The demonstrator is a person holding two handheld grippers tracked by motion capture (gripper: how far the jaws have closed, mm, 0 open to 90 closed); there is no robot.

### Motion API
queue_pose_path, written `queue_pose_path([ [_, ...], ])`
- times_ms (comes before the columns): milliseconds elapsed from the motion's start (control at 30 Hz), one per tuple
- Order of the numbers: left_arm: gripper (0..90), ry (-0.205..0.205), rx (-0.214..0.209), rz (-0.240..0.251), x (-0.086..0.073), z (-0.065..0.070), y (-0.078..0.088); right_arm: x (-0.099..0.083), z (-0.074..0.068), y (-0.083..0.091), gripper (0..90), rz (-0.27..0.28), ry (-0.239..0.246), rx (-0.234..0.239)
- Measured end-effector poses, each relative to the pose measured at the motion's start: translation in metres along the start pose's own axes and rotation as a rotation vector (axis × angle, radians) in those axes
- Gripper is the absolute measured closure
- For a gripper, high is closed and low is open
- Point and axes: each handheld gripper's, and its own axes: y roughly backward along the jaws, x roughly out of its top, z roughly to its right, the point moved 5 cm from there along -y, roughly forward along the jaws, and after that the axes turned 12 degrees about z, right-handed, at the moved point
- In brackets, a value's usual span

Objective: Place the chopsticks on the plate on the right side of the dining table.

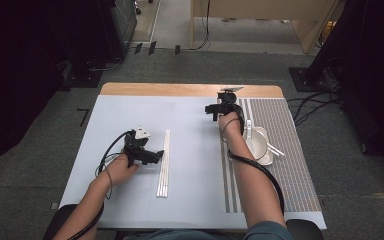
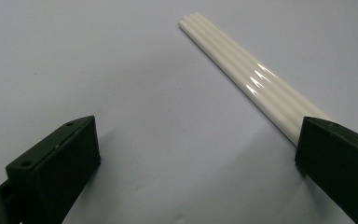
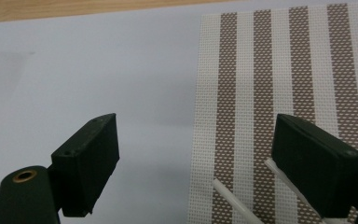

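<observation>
Chopsticks (image 1: 164, 162) are lying just right of the left gripper (image 1: 152, 156), whose jaws are gaping wide, holding nothing.

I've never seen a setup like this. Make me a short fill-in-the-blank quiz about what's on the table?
1. The white sticks lie side by side to the ____ of the left hand-held gripper.
2. The bowl sits on a mat patterned with ____.
3. Both the left and the right hand-held gripper have their jaws ____.

Missing words: right; stripes; open
</observation>
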Motion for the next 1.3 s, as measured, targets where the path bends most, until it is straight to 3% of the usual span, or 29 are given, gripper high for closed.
queue_pose_path([
  [167,0.0,-0.002,-0.001,0.0,0.0,0.0,0.0,-0.005,-0.001,0.003,15.2,-0.015,-0.01,0.011],
  [333,0.0,-0.002,0.0,0.0,0.0,0.0,0.0,-0.012,-0.007,0.002,15.2,-0.04,0.034,0.026],
  [467,0.0,-0.002,0.0,0.0,0.0,0.0,0.0,-0.016,-0.011,0.002,15.1,-0.05,0.042,0.027],
  [1300,0.0,-0.002,0.0,0.001,0.0,0.0,0.0,-0.037,-0.03,0.019,15.1,-0.018,0.069,0.09],
])
